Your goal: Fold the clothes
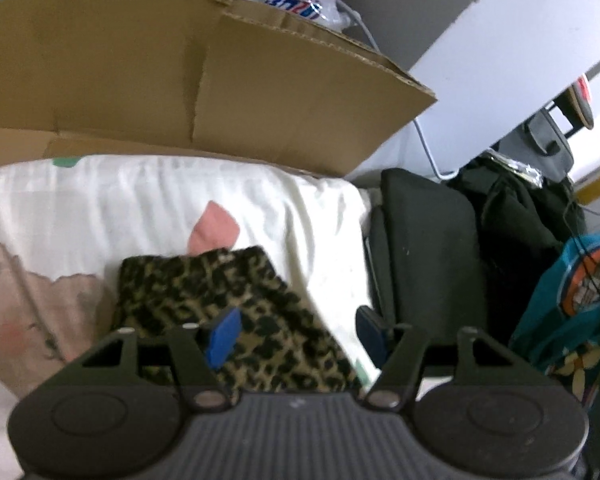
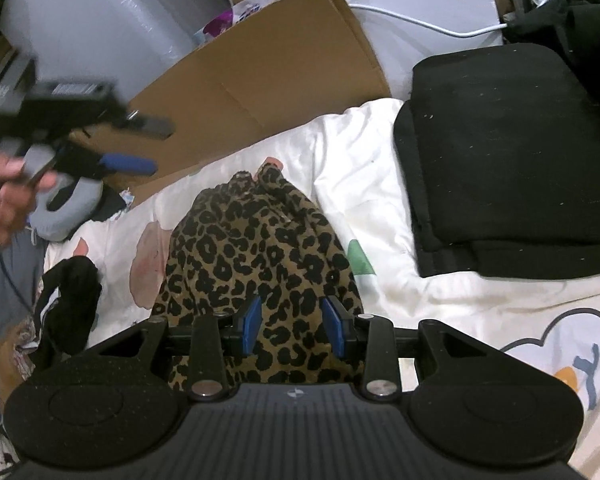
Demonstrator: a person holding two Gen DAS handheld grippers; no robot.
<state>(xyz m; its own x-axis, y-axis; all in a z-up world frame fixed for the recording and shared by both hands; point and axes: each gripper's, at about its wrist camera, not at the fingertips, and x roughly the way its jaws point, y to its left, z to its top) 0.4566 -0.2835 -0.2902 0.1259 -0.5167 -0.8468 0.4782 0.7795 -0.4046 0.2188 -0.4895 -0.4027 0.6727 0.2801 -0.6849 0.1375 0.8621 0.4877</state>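
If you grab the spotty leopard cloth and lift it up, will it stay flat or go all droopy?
Probably droopy: the leopard cloth already lies bunched and wrinkled on the white quilt, so it looks soft. It is likely light, being thin fabric. Pinched by the open right gripper, only that spot would rise; the rest would hang.

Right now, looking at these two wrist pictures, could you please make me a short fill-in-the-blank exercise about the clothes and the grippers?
1. The garment under the right gripper has a ____ print.
2. The folded stack beside it is ____ in colour.
3. The right gripper's jaws stand ____, with nothing clamped.
4. Behind the white bedding leans a sheet of brown ____.

Missing words: leopard; black; open; cardboard
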